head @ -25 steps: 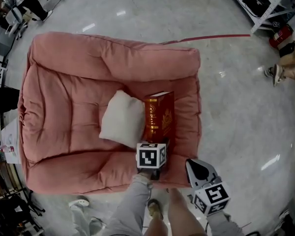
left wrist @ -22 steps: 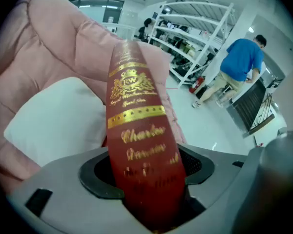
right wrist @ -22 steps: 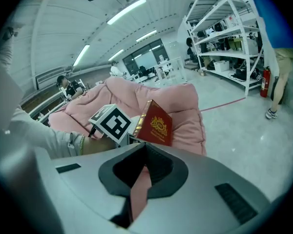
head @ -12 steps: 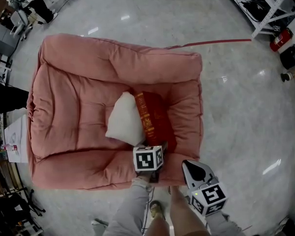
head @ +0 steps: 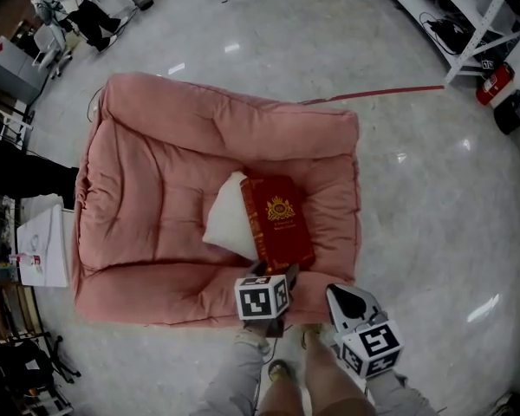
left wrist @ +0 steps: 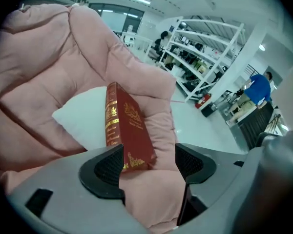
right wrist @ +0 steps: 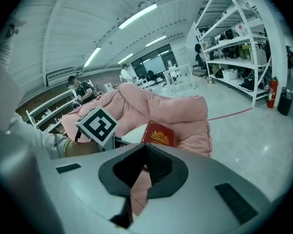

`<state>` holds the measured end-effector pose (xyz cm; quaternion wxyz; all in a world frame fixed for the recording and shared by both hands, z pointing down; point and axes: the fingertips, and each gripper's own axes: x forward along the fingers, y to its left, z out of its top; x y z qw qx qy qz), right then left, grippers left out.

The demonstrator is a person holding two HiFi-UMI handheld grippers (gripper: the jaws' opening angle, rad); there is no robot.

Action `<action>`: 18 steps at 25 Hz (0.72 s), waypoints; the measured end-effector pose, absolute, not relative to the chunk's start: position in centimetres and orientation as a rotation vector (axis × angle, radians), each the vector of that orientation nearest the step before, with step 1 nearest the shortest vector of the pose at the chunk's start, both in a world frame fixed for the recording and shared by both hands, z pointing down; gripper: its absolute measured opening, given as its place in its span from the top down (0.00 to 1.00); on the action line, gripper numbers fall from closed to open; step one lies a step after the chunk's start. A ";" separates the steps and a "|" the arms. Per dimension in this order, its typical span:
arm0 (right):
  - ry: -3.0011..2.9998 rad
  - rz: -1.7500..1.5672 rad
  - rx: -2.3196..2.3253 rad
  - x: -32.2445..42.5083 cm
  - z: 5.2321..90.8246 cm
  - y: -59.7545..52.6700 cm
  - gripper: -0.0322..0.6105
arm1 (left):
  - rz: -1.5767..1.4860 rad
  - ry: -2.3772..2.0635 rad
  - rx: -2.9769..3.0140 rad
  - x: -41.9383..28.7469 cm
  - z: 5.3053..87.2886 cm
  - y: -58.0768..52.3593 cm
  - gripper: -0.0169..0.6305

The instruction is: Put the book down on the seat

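- The dark red hard-cover book with a gold crest point(head: 278, 222) lies cover up on the big pink padded seat point(head: 156, 163). Its spine side leans on the soft white pillow point(head: 225, 224), so it sits tilted, not flat.
- The left gripper point(left wrist: 149, 165) has its jaws spread wide. The book's near corner shows between them, but the pads do not seem to press on it.
- The right gripper point(right wrist: 144, 167) hangs off to the side, jaws closed together with nothing in them.
- What could go wrong: if the left gripper pulls back crooked, a jaw could catch that near corner and drag the book toward the front edge.
- The book could also slide off the squashy pillow, since it only leans there.
- Writing: gold letters run down the spine and under the crest, but they are too small to read. No brand shows.
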<state>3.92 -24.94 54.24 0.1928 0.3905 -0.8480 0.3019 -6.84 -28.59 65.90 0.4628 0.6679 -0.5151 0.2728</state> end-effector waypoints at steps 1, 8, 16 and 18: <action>-2.383 0.838 1.096 3.9 53.9 -25.0 0.94 | 0.666 -1.274 1.650 -6.9 65.3 -28.6 0.46; -2.408 0.778 1.086 3.9 51.2 -23.9 0.94 | 0.623 -1.323 1.697 -7.4 60.2 -26.5 0.61; -2.440 0.734 1.065 4.0 48.4 -21.9 0.94 | 0.570 -1.371 1.764 -7.3 54.0 -23.3 0.86; -2.451 0.723 1.054 3.9 47.8 -21.4 0.94 | 0.557 -1.384 1.779 -7.3 52.6 -22.5 0.92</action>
